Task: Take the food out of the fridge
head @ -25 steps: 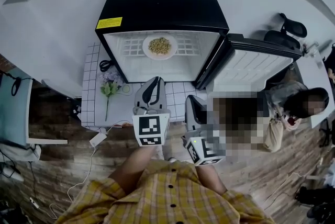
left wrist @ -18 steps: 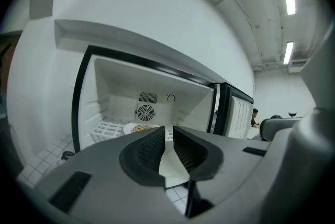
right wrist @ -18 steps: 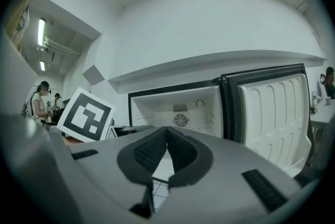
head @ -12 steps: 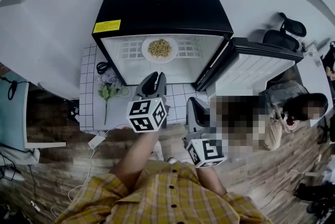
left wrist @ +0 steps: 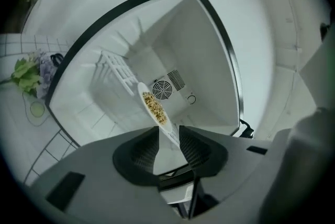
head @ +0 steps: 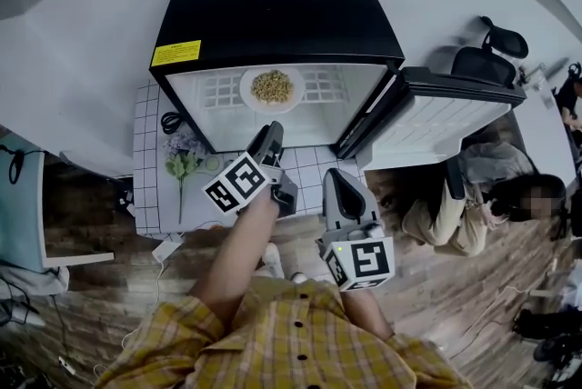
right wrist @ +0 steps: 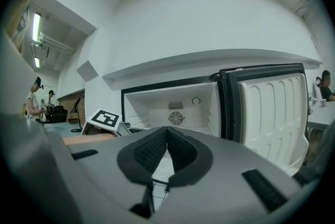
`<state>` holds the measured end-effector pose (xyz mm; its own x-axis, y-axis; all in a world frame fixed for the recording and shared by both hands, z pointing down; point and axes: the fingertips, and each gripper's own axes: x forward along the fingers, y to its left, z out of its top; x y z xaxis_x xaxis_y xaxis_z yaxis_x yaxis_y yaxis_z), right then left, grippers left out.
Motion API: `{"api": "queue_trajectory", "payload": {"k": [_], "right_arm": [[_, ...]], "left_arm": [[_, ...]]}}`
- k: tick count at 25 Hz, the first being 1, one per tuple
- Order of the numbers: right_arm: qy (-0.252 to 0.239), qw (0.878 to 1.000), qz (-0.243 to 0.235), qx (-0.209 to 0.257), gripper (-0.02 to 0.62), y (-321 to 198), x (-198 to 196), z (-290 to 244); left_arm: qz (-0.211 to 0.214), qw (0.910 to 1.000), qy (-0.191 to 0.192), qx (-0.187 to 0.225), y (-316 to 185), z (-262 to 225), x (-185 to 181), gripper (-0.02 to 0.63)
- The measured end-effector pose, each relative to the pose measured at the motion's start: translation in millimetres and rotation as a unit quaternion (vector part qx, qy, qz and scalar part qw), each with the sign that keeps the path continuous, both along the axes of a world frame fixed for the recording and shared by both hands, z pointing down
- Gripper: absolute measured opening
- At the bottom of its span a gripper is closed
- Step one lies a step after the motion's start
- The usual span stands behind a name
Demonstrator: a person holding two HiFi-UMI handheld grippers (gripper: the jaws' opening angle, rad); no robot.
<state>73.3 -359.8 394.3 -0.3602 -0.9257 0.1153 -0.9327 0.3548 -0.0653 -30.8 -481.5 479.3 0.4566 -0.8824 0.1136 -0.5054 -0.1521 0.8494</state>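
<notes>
Here, left tongs (left wrist: 168, 129) mid-opening, empty.

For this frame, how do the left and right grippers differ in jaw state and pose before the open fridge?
The left gripper has jaws apart and opening, in line with the plate of food ahead; the right gripper has jaws together. The left gripper is rolled sideways; the right gripper sits upright. The left gripper reaches nearer the fridge than the right gripper. Both point into the fridge and hold nothing.
</notes>
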Motion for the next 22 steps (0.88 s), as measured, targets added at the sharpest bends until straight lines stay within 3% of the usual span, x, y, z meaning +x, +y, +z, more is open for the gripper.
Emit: {"api": "queue_trajectory", "payload": {"k": [6, 9, 12, 15, 22], "right_arm": [[0.000, 1.000, 0.007, -0.005, 0.008, -8, 5, 3], [-0.001, 1.000, 0.010, -0.006, 0.008, -11, 7, 4], [-0.002, 1.000, 0.010, -0.007, 0.007, -14, 7, 4], [-0.002, 1.000, 0.010, -0.009, 0.008, -17, 7, 5], [-0.008, 1.000, 0.017, -0.012, 0.008, -19, 12, 7]], "left_arm": [[-0.028, 0.9929, 0.109, -0.037, -19, 15, -3, 0.114], [-0.046, 0.9801, 0.182, -0.065, -27, 26, -4, 0.114], [-0.059, 0.9686, 0.228, -0.078, -34, 32, -5, 0.114], [-0.078, 0.9609, 0.250, -0.090, -41, 36, -8, 0.112], [-0.091, 0.9560, 0.261, -0.098, -53, 34, -5, 0.108]]}}
